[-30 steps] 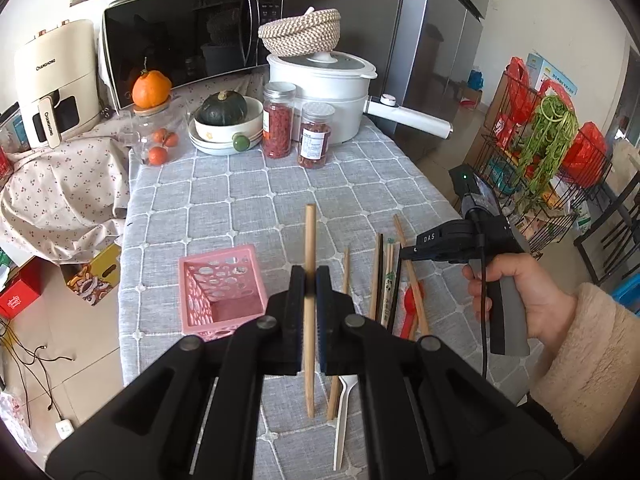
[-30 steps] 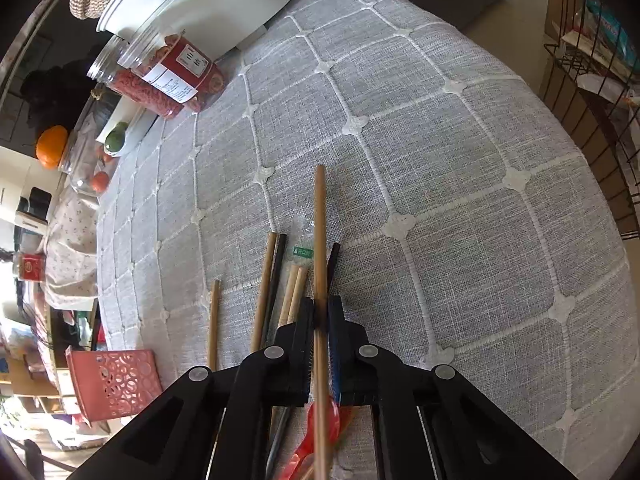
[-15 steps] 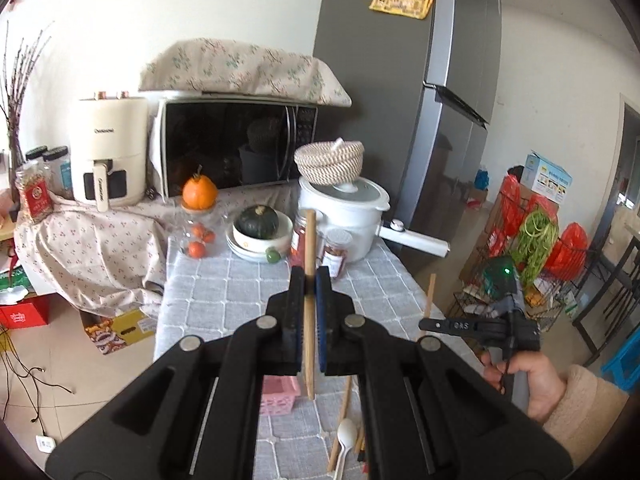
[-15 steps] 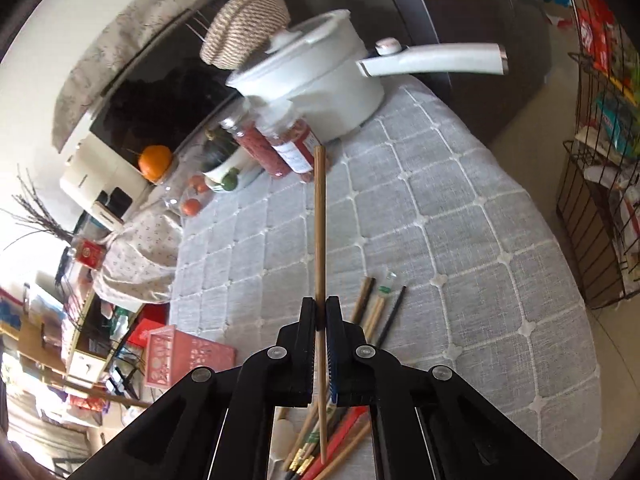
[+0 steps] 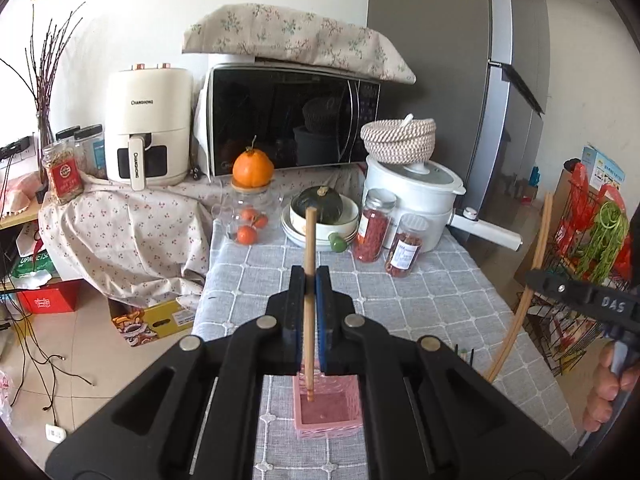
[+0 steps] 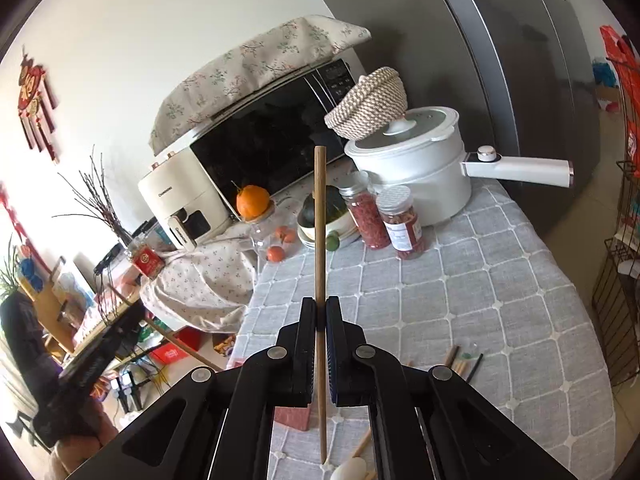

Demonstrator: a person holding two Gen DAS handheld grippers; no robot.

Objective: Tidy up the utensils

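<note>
The left gripper [image 5: 309, 280] is pinching a wooden chopstick [image 5: 309, 264] upright between its pressed-together pads, and the stick's lower tip is hanging inside the pink basket [image 5: 327, 420], which is sitting on the grey checked tablecloth [image 5: 420, 296] just under the jaws; whether the tip is touching the basket floor cannot be told. Behind it, at the far edge of the table, a glass jar [image 5: 250, 216] topped by an orange is standing beside a stack of bowls [image 5: 320, 228] holding a dark squash, then two red-filled jars [image 5: 374, 226] and a white pot [image 5: 414, 200] carrying a woven basket. Further right, the right gripper [image 6: 321, 320] is clamping a second chopstick [image 6: 320, 240], thinner and also upright, with its lower end pointing down near a white spoon [image 6: 350, 470] lying on the cloth. To the right of that gripper, several loose chopsticks [image 6: 460, 362] are lying on the tablecloth, partly hidden by the black fingers. In the left wrist view, the right gripper's stick is showing at the right edge as a long curved line above the person's hand [image 5: 610, 384].
</note>
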